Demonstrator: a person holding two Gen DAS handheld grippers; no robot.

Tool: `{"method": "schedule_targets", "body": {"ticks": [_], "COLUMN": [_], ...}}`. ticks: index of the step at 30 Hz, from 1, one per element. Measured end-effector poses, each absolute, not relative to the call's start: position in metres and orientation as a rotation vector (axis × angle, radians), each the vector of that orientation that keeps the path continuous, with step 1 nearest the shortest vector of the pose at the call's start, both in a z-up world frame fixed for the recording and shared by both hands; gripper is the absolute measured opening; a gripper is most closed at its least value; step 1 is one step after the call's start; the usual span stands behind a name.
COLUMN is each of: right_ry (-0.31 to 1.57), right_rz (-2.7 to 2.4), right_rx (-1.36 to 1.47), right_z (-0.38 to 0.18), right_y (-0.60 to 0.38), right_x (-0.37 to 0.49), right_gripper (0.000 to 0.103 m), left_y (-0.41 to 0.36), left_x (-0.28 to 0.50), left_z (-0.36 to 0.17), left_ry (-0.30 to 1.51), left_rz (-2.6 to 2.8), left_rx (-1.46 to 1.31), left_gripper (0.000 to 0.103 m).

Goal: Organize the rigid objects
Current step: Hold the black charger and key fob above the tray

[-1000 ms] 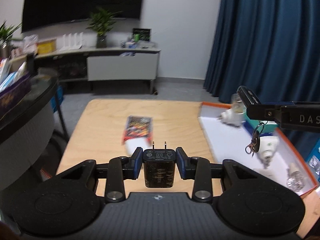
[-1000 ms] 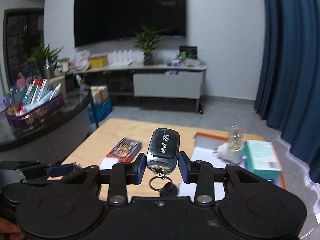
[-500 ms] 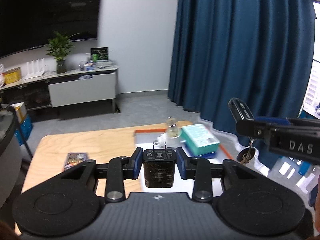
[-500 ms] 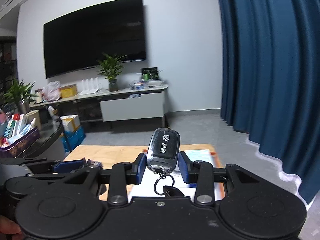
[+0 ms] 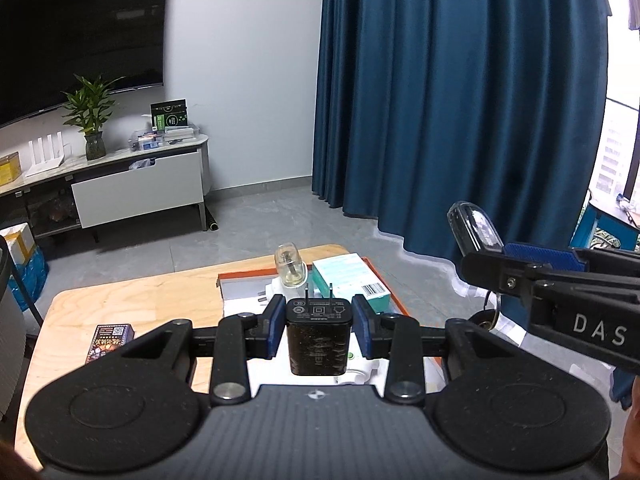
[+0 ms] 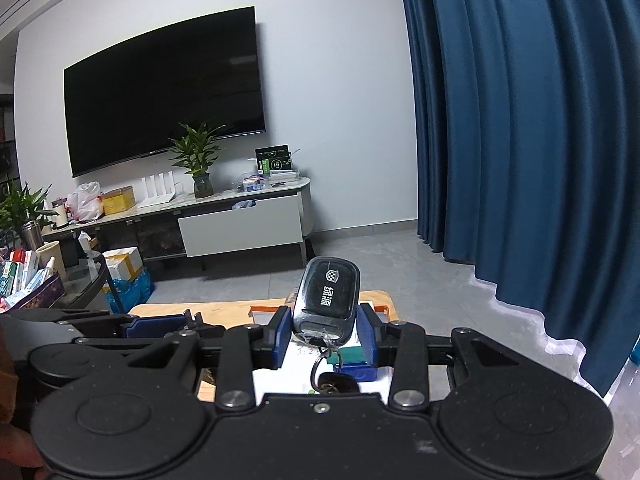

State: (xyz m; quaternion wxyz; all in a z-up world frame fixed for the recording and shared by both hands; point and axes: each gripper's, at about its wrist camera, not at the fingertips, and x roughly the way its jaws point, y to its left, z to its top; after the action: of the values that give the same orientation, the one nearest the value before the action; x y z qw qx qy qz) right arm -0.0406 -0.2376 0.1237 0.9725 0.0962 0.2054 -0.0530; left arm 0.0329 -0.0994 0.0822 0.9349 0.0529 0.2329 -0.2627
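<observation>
The left gripper [image 5: 319, 330] holds a black rectangular plug-in charger with two metal prongs [image 5: 319, 334] clamped between its blue-padded jaws, prongs pointing forward, raised above the white tray with an orange rim [image 5: 394, 298] on the light wooden table [image 5: 132, 304]. The right gripper [image 6: 325, 334] grips a black oval car key fob [image 6: 327, 295] the same way, its metal key ring and dark tag [image 6: 332, 376] dangling below the jaws. Compared with half a second ago, both grips are unchanged, but the left wrist view now looks more steeply down at the tray: the clear glass bulb on a white plug base [image 5: 289, 270] and the teal and white cardboard box [image 5: 350, 280] sit just beyond the charger's prongs, where before they lay farther off. The right gripper has risen in the left view, its fob now seen against the dark blue curtain [image 5: 460, 100]. A small black printed card box [image 5: 109, 340] lies on the table, left of the tray.
</observation>
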Motion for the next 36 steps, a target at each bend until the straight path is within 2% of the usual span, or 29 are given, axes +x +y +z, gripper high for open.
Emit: {"method": "schedule_targets", "body": {"ticks": [36], "right_ry": [0.451], "right_rz": [-0.101], "right_rx": [0.198], "right_z": [0.112], "right_y": [-0.245], "right_x": [-0.036], "right_gripper": [0.044], "left_y": [-0.103], "left_x": [0.028], "left_z": [0.078], "left_ry": [0.492], "left_rz": [-0.538], "left_rx": [0.098], "left_gripper": [0.037]}}
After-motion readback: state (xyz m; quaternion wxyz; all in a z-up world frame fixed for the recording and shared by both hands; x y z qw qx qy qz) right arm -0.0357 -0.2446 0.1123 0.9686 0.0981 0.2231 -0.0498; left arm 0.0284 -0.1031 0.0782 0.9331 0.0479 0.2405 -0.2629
